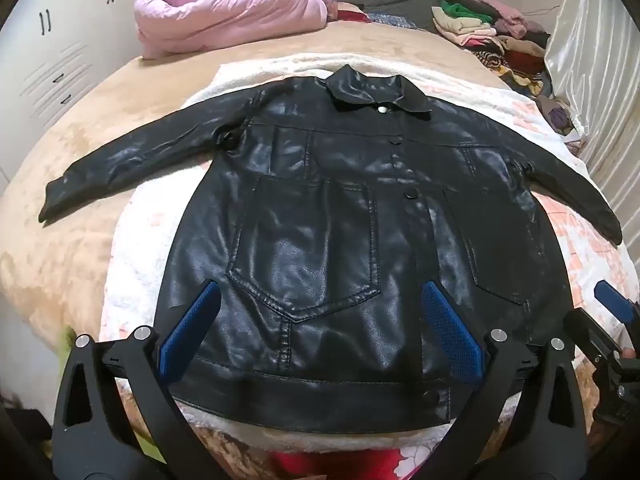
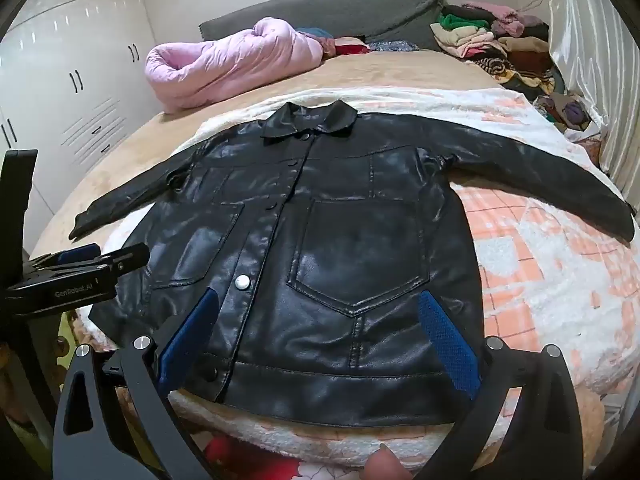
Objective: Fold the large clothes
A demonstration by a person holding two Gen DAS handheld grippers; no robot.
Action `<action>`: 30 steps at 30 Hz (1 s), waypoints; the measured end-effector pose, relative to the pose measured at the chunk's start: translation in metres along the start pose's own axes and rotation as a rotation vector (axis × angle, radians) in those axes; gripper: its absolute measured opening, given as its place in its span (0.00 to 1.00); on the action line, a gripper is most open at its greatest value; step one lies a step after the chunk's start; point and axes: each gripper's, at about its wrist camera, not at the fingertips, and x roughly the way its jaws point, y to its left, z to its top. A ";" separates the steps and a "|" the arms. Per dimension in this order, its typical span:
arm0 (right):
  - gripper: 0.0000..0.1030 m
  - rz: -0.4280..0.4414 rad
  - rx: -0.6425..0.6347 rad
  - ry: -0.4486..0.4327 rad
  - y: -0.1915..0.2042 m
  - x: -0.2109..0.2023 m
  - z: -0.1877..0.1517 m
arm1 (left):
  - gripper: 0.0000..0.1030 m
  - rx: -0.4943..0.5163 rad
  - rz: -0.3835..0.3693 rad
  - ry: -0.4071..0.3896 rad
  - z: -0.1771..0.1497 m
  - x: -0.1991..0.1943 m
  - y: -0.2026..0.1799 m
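A black leather jacket (image 1: pixel 320 208) lies flat and buttoned, front up, on a white and pink blanket (image 1: pixel 132 240), both sleeves spread out sideways. It also shows in the right wrist view (image 2: pixel 340 240). My left gripper (image 1: pixel 320 300) is open and empty, held above the jacket's lower left half near the hem. My right gripper (image 2: pixel 320 308) is open and empty above the lower right half. The left gripper shows at the left edge of the right wrist view (image 2: pixel 80 264).
The blanket lies on a tan bed (image 1: pixel 80 140). A rolled pink quilt (image 1: pixel 224 4) and a pile of folded clothes (image 1: pixel 492 32) sit at the far end. White wardrobes (image 2: pixel 60 80) stand left, a shiny curtain (image 2: pixel 592 60) right.
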 end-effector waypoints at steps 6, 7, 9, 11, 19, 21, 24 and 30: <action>0.96 0.001 -0.008 -0.012 0.004 -0.002 -0.002 | 0.91 0.010 -0.012 0.009 0.000 0.000 -0.005; 0.96 0.001 -0.009 -0.010 0.004 -0.001 -0.002 | 0.91 0.012 -0.012 0.009 0.000 0.001 -0.006; 0.96 0.007 -0.009 -0.008 0.006 -0.002 -0.002 | 0.91 0.005 -0.025 0.005 0.000 -0.002 -0.001; 0.96 0.016 -0.005 -0.006 0.004 0.000 -0.002 | 0.91 0.004 -0.028 0.005 0.000 -0.001 -0.001; 0.96 0.023 -0.010 -0.002 0.004 0.001 -0.001 | 0.91 0.013 -0.033 -0.002 0.000 -0.002 -0.006; 0.96 0.023 -0.017 0.003 0.004 0.002 -0.001 | 0.91 0.012 -0.032 -0.005 0.000 -0.003 -0.006; 0.96 0.019 -0.015 0.001 0.004 0.002 -0.001 | 0.91 0.013 -0.031 -0.004 0.001 -0.003 -0.006; 0.96 0.017 -0.018 0.000 0.005 0.001 -0.001 | 0.91 0.014 -0.035 -0.004 0.001 -0.003 -0.006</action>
